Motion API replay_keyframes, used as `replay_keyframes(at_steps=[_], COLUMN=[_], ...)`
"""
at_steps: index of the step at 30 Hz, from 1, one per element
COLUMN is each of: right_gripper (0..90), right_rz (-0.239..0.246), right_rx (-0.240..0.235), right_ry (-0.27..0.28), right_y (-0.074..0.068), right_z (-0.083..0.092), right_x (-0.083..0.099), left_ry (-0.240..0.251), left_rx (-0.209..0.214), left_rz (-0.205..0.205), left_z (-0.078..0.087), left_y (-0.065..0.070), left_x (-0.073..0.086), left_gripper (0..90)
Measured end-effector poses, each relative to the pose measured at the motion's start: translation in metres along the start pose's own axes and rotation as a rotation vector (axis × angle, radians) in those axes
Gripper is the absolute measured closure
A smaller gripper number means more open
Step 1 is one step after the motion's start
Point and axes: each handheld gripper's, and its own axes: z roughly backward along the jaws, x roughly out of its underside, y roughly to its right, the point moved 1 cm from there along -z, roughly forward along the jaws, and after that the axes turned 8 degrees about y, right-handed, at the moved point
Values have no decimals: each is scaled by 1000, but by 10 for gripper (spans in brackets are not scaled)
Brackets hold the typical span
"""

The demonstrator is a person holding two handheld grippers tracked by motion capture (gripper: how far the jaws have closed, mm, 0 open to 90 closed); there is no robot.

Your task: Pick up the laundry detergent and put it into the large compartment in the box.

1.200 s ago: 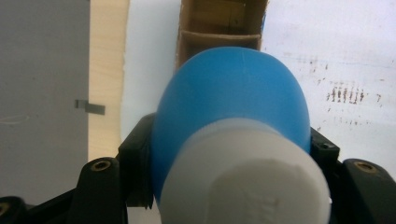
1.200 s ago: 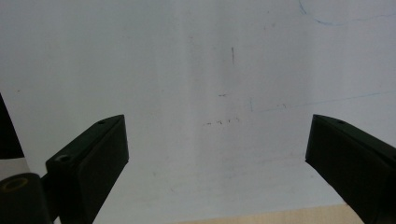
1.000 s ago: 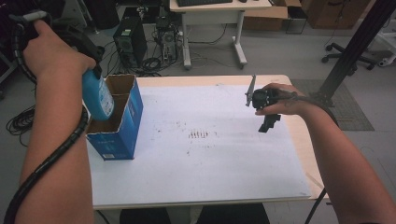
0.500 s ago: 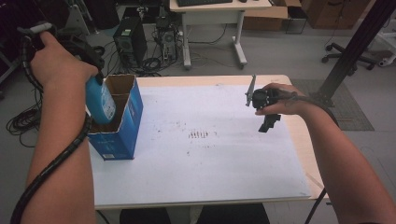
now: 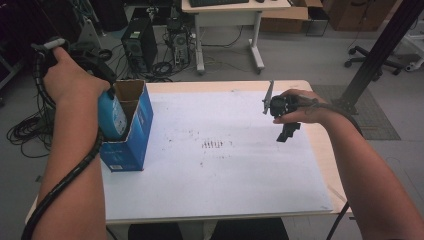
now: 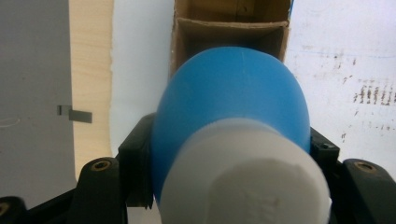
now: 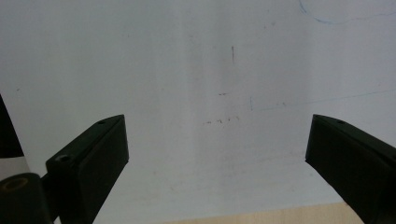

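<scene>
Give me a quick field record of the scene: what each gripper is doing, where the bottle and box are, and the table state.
left gripper: shut on the blue bottle, over the box opening
blue bottle: white cap toward the gripper camera, lower end at the box top
blue carton box: upright, top open, at table's left edge
right gripper: open, nothing between jaws, above table's right side
table: white sheet with small dark marks near the middle

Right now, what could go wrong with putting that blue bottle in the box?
The blue bottle hangs base-first over the blue cardboard box, held by the left gripper. It might catch the cardboard divider and jam. Nothing steadies the box, since the right gripper hovers apart, so a push could tip it.
</scene>
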Motion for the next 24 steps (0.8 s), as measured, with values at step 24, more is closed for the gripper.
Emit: replay_keyframes(at_steps=[24], right_gripper=[58], right_rz=[1], right_rx=[-5], right_ry=[4], right_y=[0], right_z=[-4], right_x=[-1], left_ry=[-21], left_rx=[13], left_rz=[-38], left_z=[-56], left_y=[7], left_x=[15], left_gripper=[372])
